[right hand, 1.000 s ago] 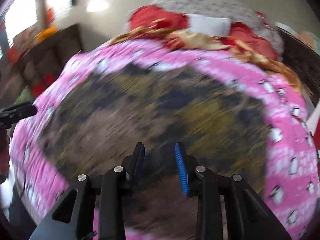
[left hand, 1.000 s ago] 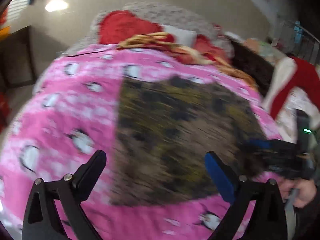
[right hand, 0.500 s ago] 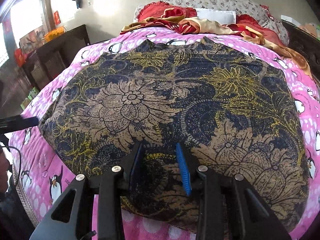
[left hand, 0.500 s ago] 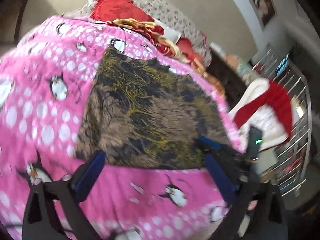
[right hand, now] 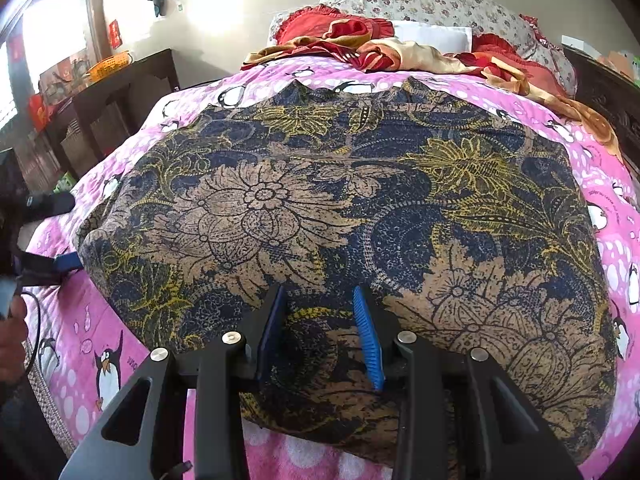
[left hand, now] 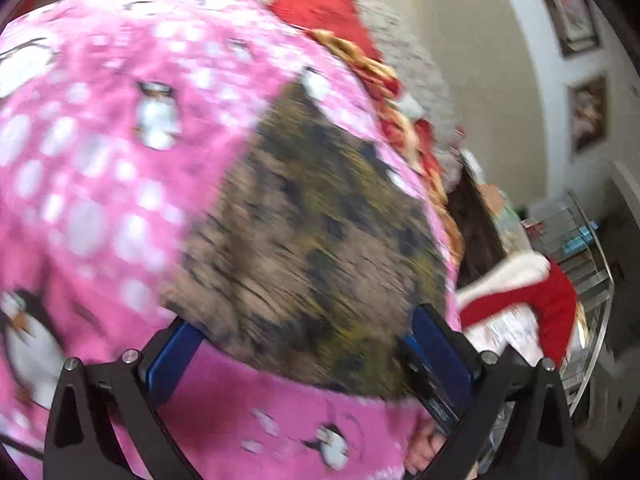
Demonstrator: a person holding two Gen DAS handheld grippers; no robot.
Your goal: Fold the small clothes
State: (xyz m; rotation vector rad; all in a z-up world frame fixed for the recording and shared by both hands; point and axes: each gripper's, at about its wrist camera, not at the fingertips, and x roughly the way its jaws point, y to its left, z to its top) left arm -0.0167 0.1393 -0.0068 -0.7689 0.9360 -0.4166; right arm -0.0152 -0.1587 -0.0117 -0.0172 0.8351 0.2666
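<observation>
A dark blue, gold and tan floral garment (right hand: 320, 200) lies spread flat on the pink penguin blanket (right hand: 100, 340). My right gripper (right hand: 320, 320) hovers over the garment's near hem with its jaws partly apart. Cloth shows in the gap and the pads do not press on it. At the garment's left corner my left gripper (right hand: 60, 236) stands open, one finger on each side of the corner. The left wrist view is blurred. There the left gripper (left hand: 304, 344) gapes wide around the garment (left hand: 312, 240) at its near edge, and a hand (left hand: 424, 444) shows at the bottom right.
Red and gold cloths (right hand: 380, 52) are heaped at the bed's head in front of a floral pillow (right hand: 432, 4). A dark wooden cabinet (right hand: 104, 112) stands left of the bed. A red and white cloth (left hand: 532, 296) hangs by a metal rack (left hand: 588, 264) on the right.
My left gripper has rolled and sunk toward the garment's edge, which now lies between its jaws. The right gripper came down onto the near hem, then stayed put, jaws slightly wider.
</observation>
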